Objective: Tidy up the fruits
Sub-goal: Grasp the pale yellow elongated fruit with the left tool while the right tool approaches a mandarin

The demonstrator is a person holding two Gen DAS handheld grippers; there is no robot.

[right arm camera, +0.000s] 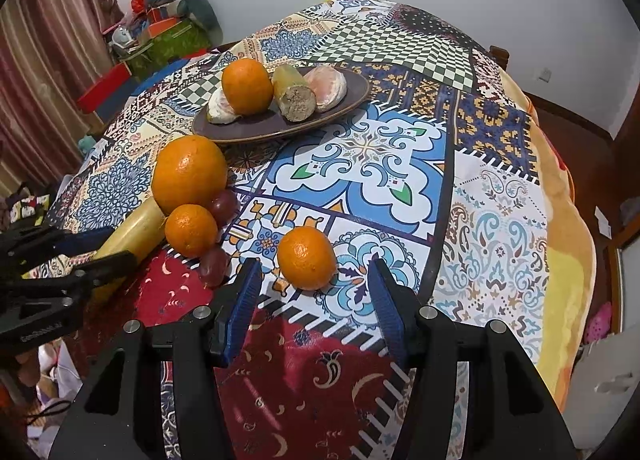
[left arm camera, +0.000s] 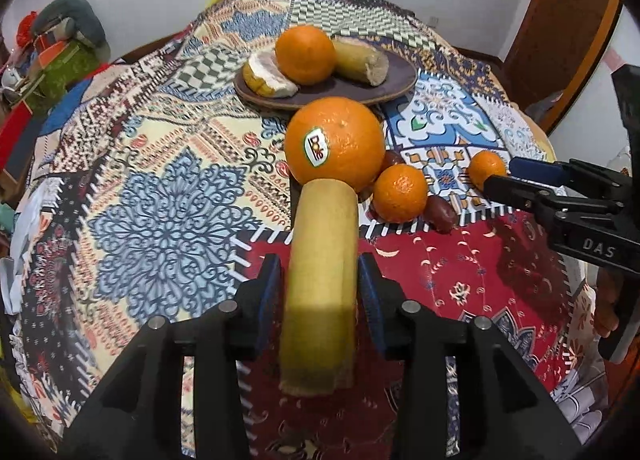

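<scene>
My left gripper (left arm camera: 319,280) is shut on a yellow sugarcane piece (left arm camera: 320,280) that points toward a big Dole orange (left arm camera: 336,141). Beside that orange lie a small tangerine (left arm camera: 400,192) and two dark red dates (left arm camera: 440,212). My right gripper (right arm camera: 314,284) is open, its blue pads on either side of a lone tangerine (right arm camera: 306,257) on the cloth, just short of it. A brown plate (right arm camera: 256,127) further back holds an orange (right arm camera: 247,85), a sugarcane piece (right arm camera: 294,93) and two peeled pomelo pieces (right arm camera: 326,85). The right gripper also shows in the left wrist view (left arm camera: 502,179).
The table wears a patchwork patterned cloth (right arm camera: 496,227) that drops off at the right over a yellow blanket (right arm camera: 560,244). Boxes and clutter (right arm camera: 160,35) stand beyond the far left edge. A wooden door (left arm camera: 568,27) is at the right.
</scene>
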